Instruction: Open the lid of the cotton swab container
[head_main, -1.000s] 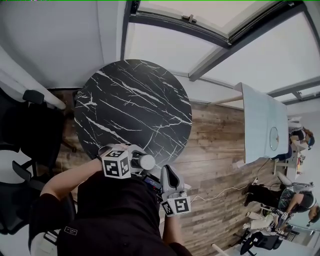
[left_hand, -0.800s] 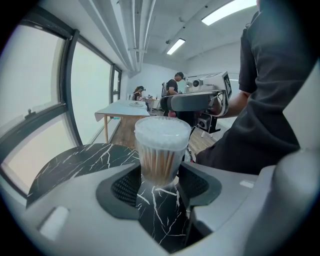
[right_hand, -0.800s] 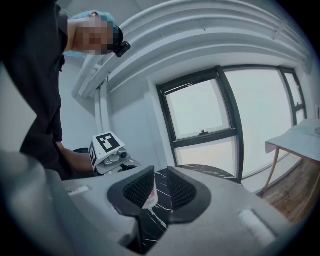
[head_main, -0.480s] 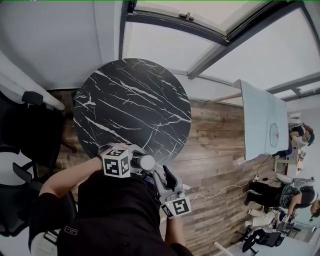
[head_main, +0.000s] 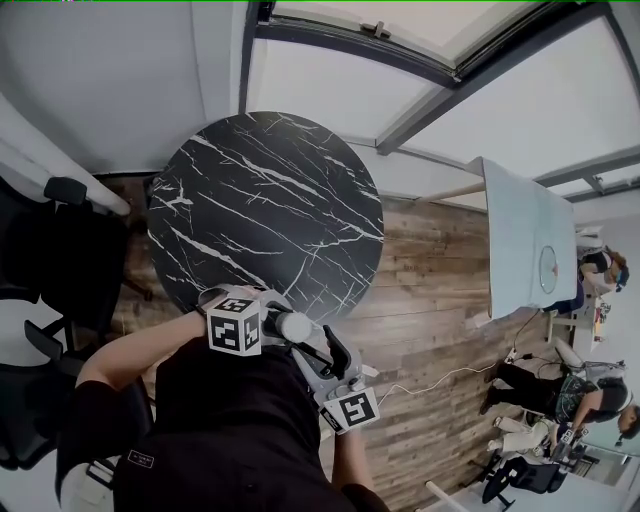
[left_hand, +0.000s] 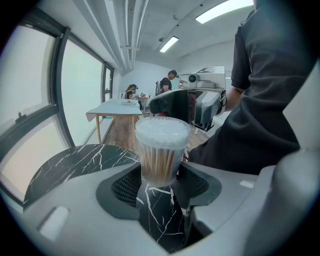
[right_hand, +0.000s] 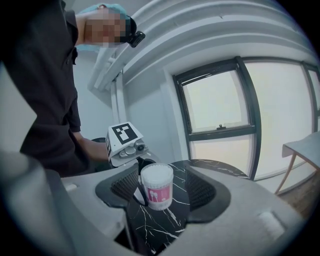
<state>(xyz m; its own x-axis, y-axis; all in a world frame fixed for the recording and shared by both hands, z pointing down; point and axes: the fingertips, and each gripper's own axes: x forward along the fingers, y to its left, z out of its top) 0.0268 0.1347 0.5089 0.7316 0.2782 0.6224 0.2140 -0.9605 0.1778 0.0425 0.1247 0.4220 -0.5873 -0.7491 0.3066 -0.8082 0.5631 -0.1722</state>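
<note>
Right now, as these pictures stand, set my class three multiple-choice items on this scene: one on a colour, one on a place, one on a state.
1. What colour is the round table?
A plain white
B black with white veins
C red

2. Where is the cotton swab container?
A standing at the table's middle
B between the jaws of the left gripper
C out of every view

3. How do the jaws of the right gripper stand?
A clamped on the container
B shut on nothing
C apart

Answers:
1 B: the head view shows a dark marble top with pale veins.
2 B: the left gripper view shows its pads pressing the container's lower sides.
3 C: they have just been opening. The container shows in the gap between them, with neither pad on it.
</note>
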